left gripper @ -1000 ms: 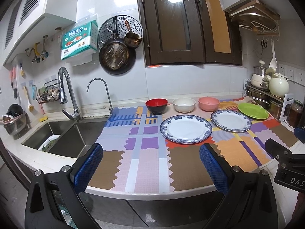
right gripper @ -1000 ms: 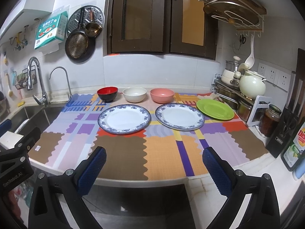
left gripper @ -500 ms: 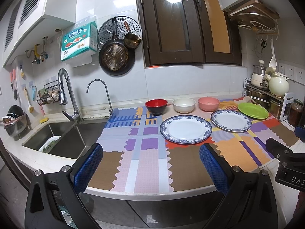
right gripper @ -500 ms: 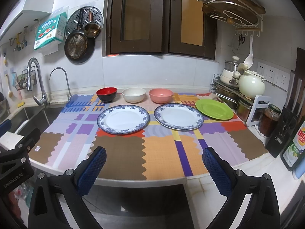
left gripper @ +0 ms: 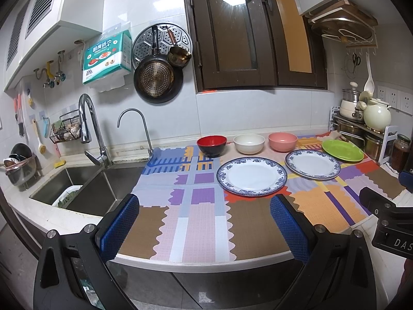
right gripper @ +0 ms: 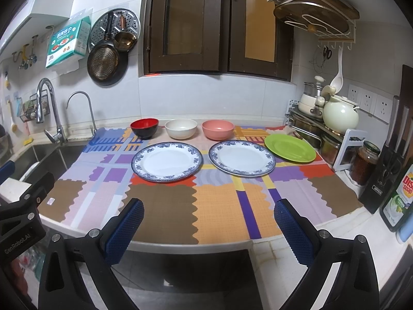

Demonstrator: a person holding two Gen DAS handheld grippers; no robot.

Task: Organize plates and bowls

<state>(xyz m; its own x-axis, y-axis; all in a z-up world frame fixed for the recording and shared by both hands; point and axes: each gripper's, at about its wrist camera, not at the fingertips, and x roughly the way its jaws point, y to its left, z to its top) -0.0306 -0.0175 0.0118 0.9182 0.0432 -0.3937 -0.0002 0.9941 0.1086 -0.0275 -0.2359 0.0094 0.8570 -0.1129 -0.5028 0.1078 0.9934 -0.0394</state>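
I see both grippers, left gripper [left gripper: 204,226] and right gripper [right gripper: 209,228], spread wide and empty at the counter edge. On the woven patchwork mat [right gripper: 219,201]: glossy red bowl [right gripper: 144,128], cream bowl [right gripper: 181,128], pink bowl [right gripper: 218,129] in the back row; two round blue-rimmed plates [right gripper: 167,162] and a green plate [right gripper: 290,147] in front.

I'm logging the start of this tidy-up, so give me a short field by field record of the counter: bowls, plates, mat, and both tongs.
bowls: red bowl, white bowl, pink bowl, in a back row, none stacked
plates: two blue-rimmed plates side by side, green plate at right
surface: patchwork mat
left tongs: open, empty
right tongs: open, empty
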